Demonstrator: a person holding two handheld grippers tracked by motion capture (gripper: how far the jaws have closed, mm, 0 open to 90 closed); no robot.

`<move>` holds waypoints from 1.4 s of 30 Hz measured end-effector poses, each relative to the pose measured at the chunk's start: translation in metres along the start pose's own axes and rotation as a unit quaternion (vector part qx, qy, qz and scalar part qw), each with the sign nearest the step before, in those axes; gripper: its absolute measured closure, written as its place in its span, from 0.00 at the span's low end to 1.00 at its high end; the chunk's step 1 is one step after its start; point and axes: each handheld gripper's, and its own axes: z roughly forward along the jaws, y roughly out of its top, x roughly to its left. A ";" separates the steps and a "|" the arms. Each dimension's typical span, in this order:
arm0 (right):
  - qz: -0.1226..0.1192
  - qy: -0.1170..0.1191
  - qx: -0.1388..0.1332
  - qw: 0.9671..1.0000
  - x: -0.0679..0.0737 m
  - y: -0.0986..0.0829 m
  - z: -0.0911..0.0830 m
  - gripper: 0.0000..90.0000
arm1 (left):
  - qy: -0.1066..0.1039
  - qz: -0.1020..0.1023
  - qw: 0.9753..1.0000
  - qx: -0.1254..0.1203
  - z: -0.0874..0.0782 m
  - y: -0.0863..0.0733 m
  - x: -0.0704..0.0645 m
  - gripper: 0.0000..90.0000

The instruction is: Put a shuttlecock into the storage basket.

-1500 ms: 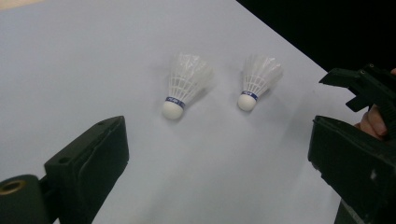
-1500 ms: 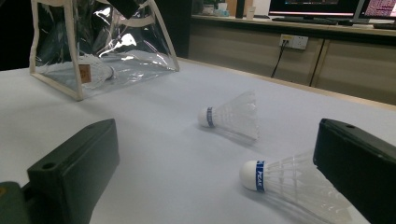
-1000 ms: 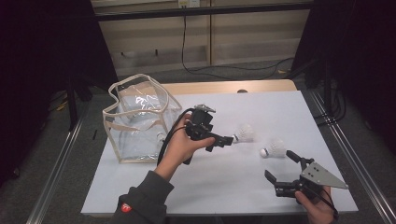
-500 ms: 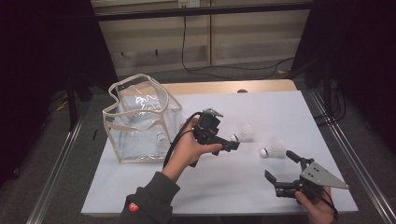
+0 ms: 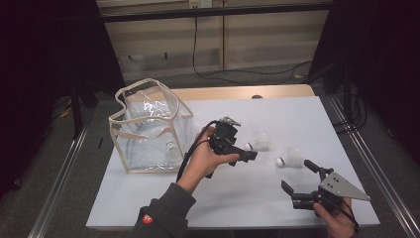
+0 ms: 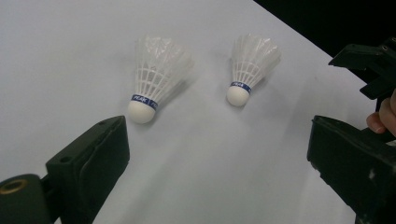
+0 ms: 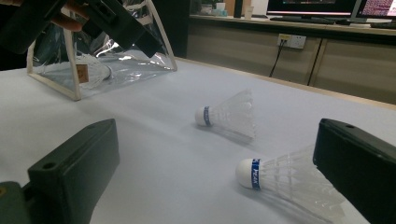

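Two white shuttlecocks with blue bands lie on the white table: one nearer the middle (image 5: 257, 142) (image 6: 156, 77) (image 7: 229, 114), the other farther right (image 5: 290, 157) (image 6: 250, 67) (image 7: 289, 179). My left gripper (image 5: 243, 148) (image 6: 217, 128) hangs open just short of the middle one's cork, holding nothing. My right gripper (image 5: 295, 173) (image 7: 215, 128) rests open near the front right edge, its jaws pointing at the right shuttlecock, which lies close to its right jaw. A clear bag (image 5: 148, 129) (image 7: 107, 56) stands at the left with a shuttlecock (image 5: 172, 148) inside.
The white table (image 5: 237, 198) has bare room in front of and behind the shuttlecocks. A wooden strip (image 5: 233, 92) runs along its far edge. Metal rails (image 5: 376, 163) flank the table. A black cable (image 5: 190, 148) trails from the left gripper.
My left gripper has moved right and forward, away from the bag's mouth toward the middle shuttlecock. The right gripper and both loose shuttlecocks have stayed put.
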 end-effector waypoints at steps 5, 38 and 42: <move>-0.002 0.000 0.000 1.000 -0.001 0.000 0.000 0.00 | -0.003 0.001 1.000 0.003 0.006 -0.002 -0.001 0.07; 0.000 0.000 -0.001 1.000 -0.001 0.000 0.000 0.00 | -0.002 0.025 1.000 0.012 0.044 -0.002 -0.006 0.12; -0.001 0.002 -0.001 1.000 -0.001 0.000 0.000 0.00 | -0.004 0.026 1.000 0.015 0.049 -0.002 -0.006 0.13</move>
